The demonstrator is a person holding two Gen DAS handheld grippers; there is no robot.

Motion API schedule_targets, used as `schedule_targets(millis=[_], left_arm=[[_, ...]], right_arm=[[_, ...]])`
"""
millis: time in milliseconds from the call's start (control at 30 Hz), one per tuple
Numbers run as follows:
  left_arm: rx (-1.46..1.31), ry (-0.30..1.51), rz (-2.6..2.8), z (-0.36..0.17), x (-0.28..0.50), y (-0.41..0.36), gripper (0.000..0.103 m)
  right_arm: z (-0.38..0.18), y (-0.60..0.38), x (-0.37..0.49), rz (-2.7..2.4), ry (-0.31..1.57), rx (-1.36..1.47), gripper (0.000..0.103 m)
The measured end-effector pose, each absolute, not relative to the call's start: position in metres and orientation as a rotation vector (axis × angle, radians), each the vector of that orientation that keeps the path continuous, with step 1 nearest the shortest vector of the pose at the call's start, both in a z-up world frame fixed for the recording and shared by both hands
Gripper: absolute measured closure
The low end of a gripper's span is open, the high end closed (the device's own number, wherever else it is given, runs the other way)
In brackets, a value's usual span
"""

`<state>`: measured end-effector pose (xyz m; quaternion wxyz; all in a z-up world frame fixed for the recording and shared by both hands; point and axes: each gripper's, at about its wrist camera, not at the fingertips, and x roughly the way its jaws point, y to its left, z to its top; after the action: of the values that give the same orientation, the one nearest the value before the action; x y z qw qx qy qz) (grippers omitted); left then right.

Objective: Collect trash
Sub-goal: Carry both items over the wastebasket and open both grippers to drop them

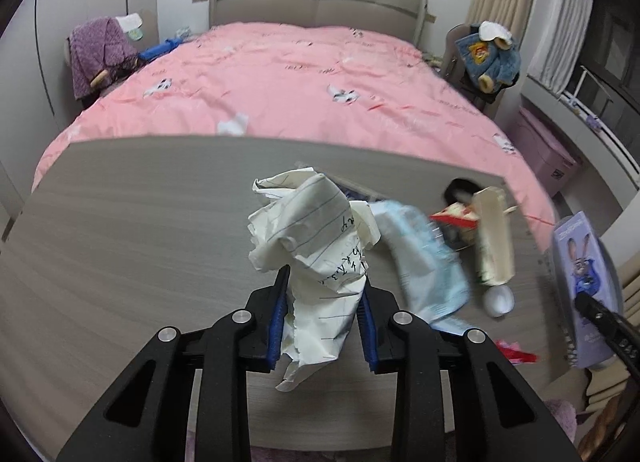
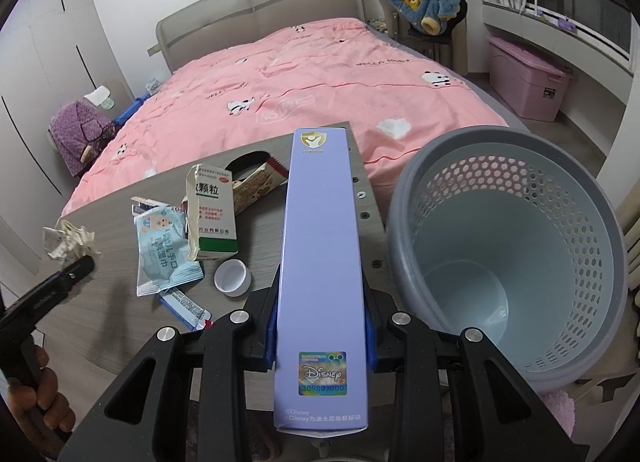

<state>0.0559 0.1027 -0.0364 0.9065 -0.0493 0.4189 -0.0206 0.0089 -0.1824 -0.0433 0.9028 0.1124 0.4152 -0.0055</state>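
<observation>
**Trash on the grey table at the foot of the bed**

A grey wood-grain table (image 2: 100, 302) stands against the foot of a bed with a pink quilt (image 2: 320, 73). Near the far edge a round hole (image 2: 248, 161) is cut through the tabletop; a torn snack box (image 2: 256, 181) lies just beside it. In front of that, a white medicine box (image 2: 210, 213) with a green stripe, opened and crumpled, rests on the top. A pale blue wet-wipe packet (image 2: 164, 250) lies touching its left side, with a white bottle cap (image 2: 233, 277) near its right. A small blue-and-white sachet (image 2: 184, 308) lies toward the near edge. Screws (image 2: 362, 194) dot the table's right edge.
</observation>
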Motion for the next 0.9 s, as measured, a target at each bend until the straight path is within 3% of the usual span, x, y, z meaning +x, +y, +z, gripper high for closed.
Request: schedule_targets(millis=[400,900], left_arm=[[-0.013,0.806,-0.235,0.003,0.04,0.005,0.073],[0.107,0.822,-0.441,0.002,0.034,-0.136,0.073]], right_arm=[[-0.022,-0.236,-0.019,-0.07,0.791,0.287,0.072],[-0.021,-0.328,-0.047,-0.18,0.764,0.351,0.072]])
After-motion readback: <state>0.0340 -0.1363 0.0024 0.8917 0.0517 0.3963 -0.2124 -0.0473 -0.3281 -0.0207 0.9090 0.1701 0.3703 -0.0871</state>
